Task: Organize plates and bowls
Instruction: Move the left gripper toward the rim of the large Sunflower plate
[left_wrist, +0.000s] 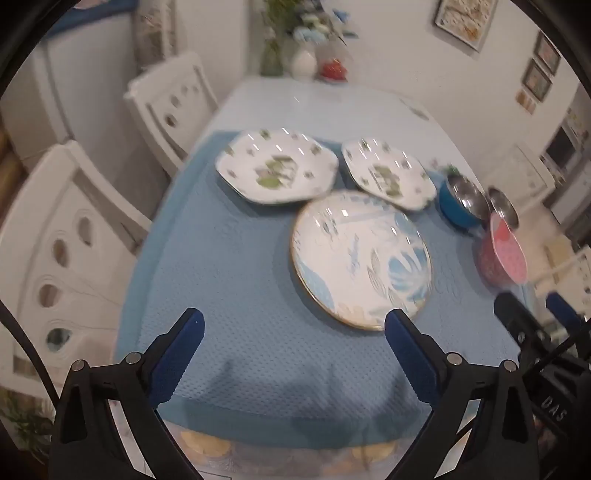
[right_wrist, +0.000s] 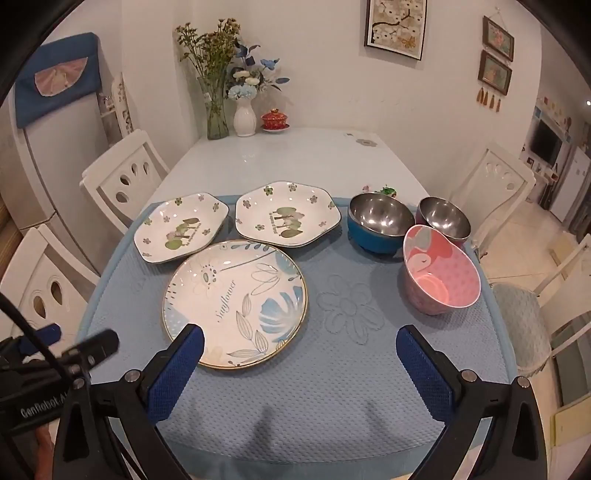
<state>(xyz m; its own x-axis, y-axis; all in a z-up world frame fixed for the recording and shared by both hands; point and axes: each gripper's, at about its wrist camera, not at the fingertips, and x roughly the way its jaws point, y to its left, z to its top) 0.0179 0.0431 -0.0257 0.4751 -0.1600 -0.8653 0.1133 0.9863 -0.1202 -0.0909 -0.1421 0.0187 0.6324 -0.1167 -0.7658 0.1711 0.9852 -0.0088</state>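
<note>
Right wrist view: my right gripper (right_wrist: 299, 354) hangs spread wide, empty, over the blue mat (right_wrist: 332, 387); left gripper (left_wrist: 293, 343) likewise, though blurred; round plate (right_wrist: 235, 303) lies just ahead

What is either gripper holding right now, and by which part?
Nothing. The left gripper and right gripper are both open and empty above the blue mat, short of the plates and bowls.

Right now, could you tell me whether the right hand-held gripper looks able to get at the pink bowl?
Probably yes: the right hand-held gripper is open and empty, and only bare blue mat lies between it and the pink bowl, ahead to its right.
</note>
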